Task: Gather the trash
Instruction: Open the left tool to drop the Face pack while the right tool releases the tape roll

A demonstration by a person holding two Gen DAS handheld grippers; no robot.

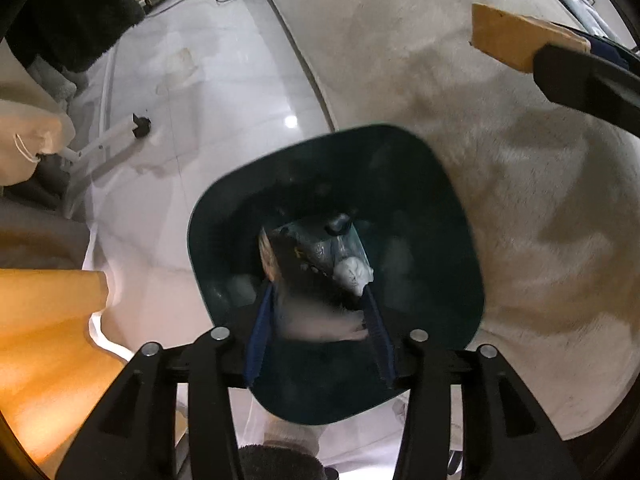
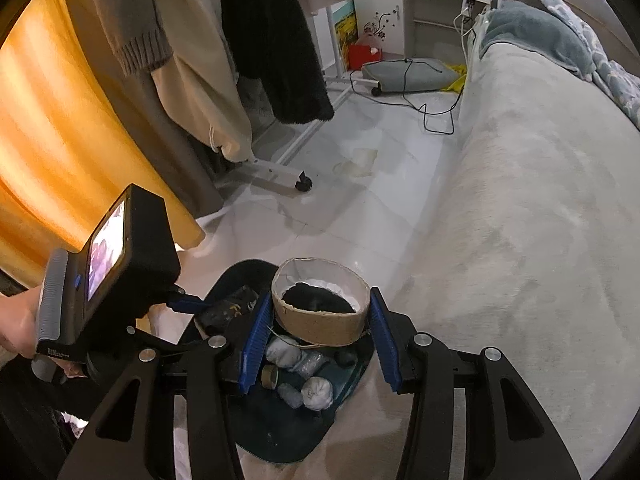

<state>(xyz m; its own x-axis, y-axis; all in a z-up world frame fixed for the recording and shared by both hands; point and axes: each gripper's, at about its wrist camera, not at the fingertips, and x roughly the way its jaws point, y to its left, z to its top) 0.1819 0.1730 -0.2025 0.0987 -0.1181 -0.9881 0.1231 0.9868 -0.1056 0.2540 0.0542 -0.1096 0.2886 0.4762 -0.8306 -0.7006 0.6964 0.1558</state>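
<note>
Left gripper (image 1: 316, 320) points straight down into dark teal trash bin (image 1: 452, 216); fingers (image 1: 260, 336) released, dark wrapper (image 1: 308, 256) loose between them over bin. Right gripper (image 2: 320, 344) fingers (image 2: 256, 340) clenched on cardboard tape roll (image 2: 320, 320), held above bin. Bin stands on floor (image 1: 224, 80) against bed edge (image 1: 500, 140), holding white paper wads (image 2: 316, 394).

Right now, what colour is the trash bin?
Dark teal bin, clearest in the left wrist view.
</note>
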